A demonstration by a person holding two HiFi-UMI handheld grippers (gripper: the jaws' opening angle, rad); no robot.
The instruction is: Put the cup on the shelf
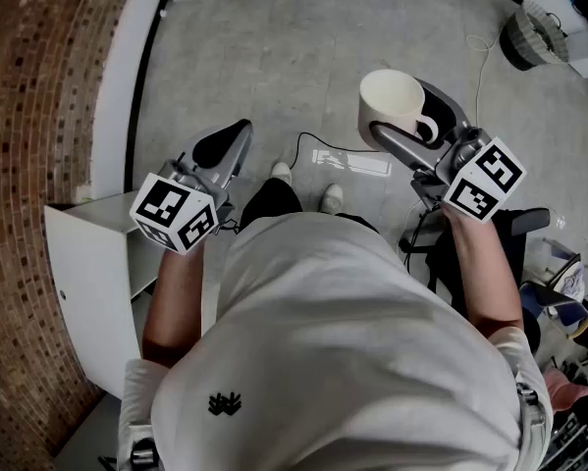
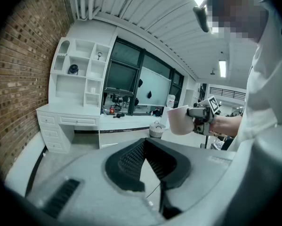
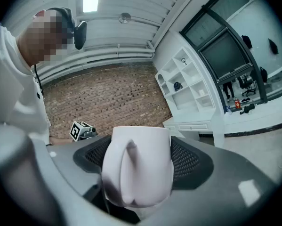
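A white cup (image 1: 392,101) hangs in the air with my right gripper (image 1: 413,128) shut on it, one jaw on each side of its body. In the right gripper view the cup (image 3: 138,168) fills the gap between the jaws, handle toward the camera. My left gripper (image 1: 225,147) is lower and to the left, shut with nothing in it; its tips meet (image 2: 144,142). The left gripper view also catches the held cup (image 2: 178,120) at the right. A white shelf unit (image 2: 79,72) stands on a white desk against the brick wall, across the room (image 3: 185,84).
A white cabinet (image 1: 87,283) stands close by my left side along the curved brick wall (image 1: 28,86). A cable (image 1: 318,150) lies on the grey floor ahead. A wicker basket (image 1: 529,35) sits far right, and a dark chair (image 1: 514,226) is under my right arm.
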